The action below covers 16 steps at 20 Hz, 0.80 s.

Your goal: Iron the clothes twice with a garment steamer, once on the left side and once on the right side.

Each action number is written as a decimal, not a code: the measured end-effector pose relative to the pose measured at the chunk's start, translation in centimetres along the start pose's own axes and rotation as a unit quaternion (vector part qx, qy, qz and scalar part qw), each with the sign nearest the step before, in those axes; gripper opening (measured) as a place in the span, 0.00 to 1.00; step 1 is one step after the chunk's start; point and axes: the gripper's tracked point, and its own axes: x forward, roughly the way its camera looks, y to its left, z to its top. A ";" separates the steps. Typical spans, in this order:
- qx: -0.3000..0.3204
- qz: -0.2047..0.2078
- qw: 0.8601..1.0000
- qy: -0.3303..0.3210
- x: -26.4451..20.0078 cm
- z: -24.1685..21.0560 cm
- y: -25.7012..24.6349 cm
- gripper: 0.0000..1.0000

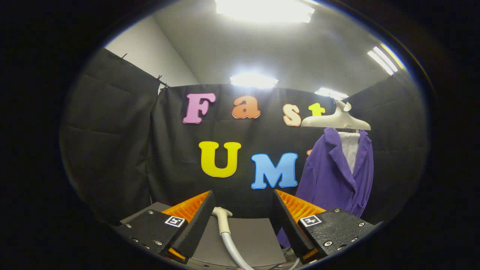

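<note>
While the jaws gape wide and hold nothing, the steamer head [222, 214] lies between them.

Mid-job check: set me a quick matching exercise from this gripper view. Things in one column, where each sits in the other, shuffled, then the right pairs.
Things:
1. steamer head
2. purple jacket
3. hanger
4. gripper

Places or states:
A. above the jacket's shoulders, carrying it
B. fingers wide open, holding nothing
C. low between the fingers, near the left one, hose trailing down
D. hanging beyond the right finger, in front of the black cloth wall

Pairs: 1-C, 2-D, 3-A, 4-B
</note>
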 end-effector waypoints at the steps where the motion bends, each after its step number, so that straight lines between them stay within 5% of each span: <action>1: 0.005 0.003 1.000 0.014 1.3 -0.5 0.4 0.95; 7: -0.004 0.013 0.995 0.100 8.8 -5.4 2.3 0.95; 16: 0.070 0.043 0.969 0.232 17.6 -14.1 5.6 0.95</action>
